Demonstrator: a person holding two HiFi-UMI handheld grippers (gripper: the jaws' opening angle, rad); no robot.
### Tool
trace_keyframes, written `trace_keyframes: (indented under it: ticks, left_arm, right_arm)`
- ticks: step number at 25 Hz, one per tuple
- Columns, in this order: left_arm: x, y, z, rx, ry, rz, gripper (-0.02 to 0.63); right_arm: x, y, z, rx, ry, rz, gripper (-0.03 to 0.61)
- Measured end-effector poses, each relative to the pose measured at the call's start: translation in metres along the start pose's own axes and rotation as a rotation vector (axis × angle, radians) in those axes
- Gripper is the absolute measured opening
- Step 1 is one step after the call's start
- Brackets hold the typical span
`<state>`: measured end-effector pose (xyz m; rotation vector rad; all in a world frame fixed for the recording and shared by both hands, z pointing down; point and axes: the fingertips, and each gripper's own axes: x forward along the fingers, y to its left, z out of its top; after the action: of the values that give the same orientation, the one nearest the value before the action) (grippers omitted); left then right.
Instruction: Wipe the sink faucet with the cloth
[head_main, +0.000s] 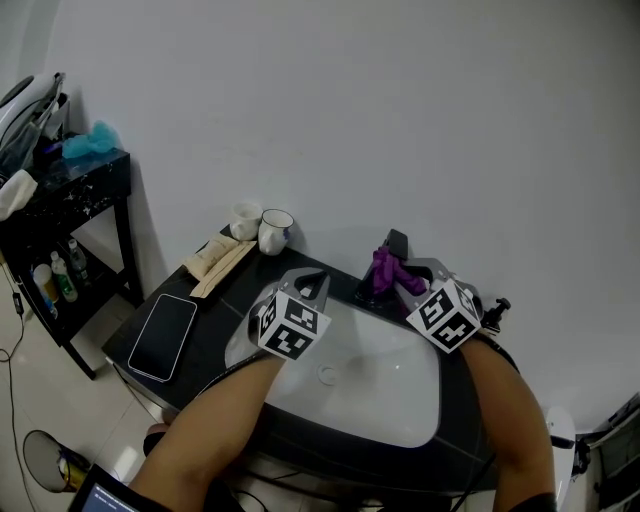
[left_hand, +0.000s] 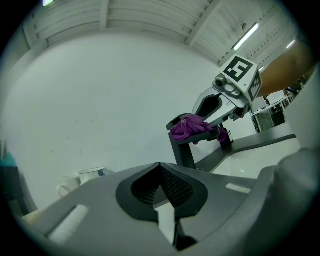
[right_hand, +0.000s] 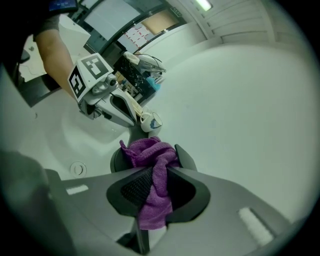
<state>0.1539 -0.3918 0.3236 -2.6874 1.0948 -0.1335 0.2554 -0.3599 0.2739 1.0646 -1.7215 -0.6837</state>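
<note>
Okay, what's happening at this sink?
A person works over the white sink with a gripper in each hand. The right gripper is shut on a purple cloth and holds it against the top of the black faucet. The left gripper is shut and empty, hovering over the basin's left side. Wiping looks under way.

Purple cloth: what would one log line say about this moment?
right tongs: shut on purple cloth | cloth: on faucet top | left tongs: shut, empty, over sink

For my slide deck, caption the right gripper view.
Right gripper holding a purple cloth on the black faucet above the white sink.
</note>
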Motion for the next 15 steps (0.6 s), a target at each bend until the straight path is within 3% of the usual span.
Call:
trace_keyframes:
  ticks: [15]
  left_arm:
    - [0.003,-0.003,-0.004,0.0,0.008,-0.013,0.017]
  right_arm:
    - [-0.031,0.035,0.017,-0.163,-0.012,0.044,0.084]
